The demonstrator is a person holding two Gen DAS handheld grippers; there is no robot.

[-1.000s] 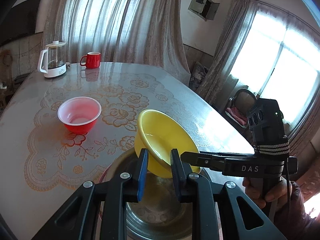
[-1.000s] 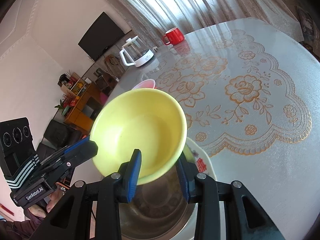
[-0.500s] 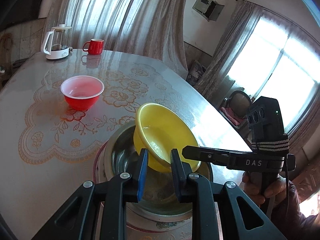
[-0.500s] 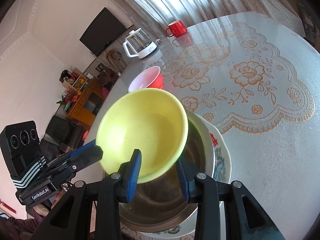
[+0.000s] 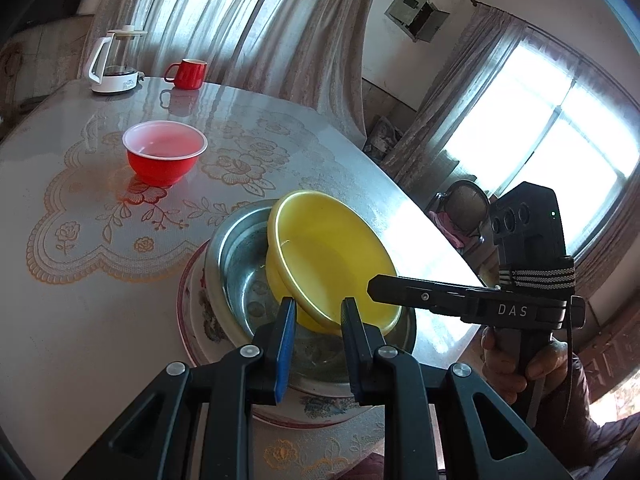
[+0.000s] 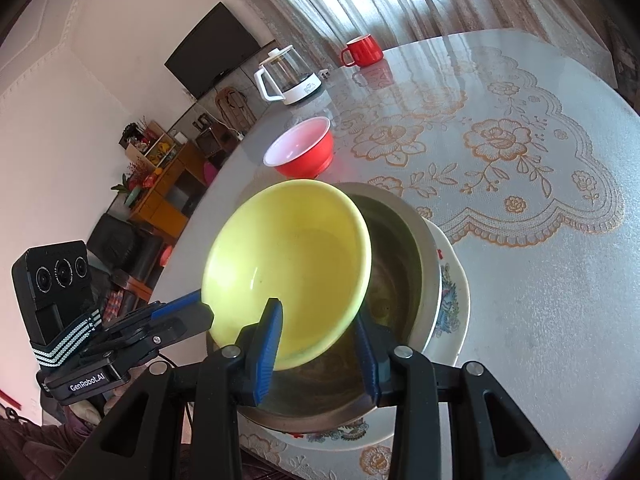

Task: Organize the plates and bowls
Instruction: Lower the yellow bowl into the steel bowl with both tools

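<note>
Left claw (image 5: pixel 316 320) is clenched on the near rim of the yellow bowl (image 5: pixel 332 264); right claw (image 6: pixel 320 328) grips the same bowl's rim from the opposite side, one finger inside, one outside. Yellow bowl is tilted, its lower part down inside the steel bowl (image 5: pixel 240 256), which sits on a floral plate (image 6: pixel 452 300) on the worktop (image 5: pixel 100 300). Red bowl (image 5: pixel 164 156) stands apart, farther back. Red mug (image 5: pixel 188 74) and glass kettle (image 5: pixel 116 64) at the far edge.
</note>
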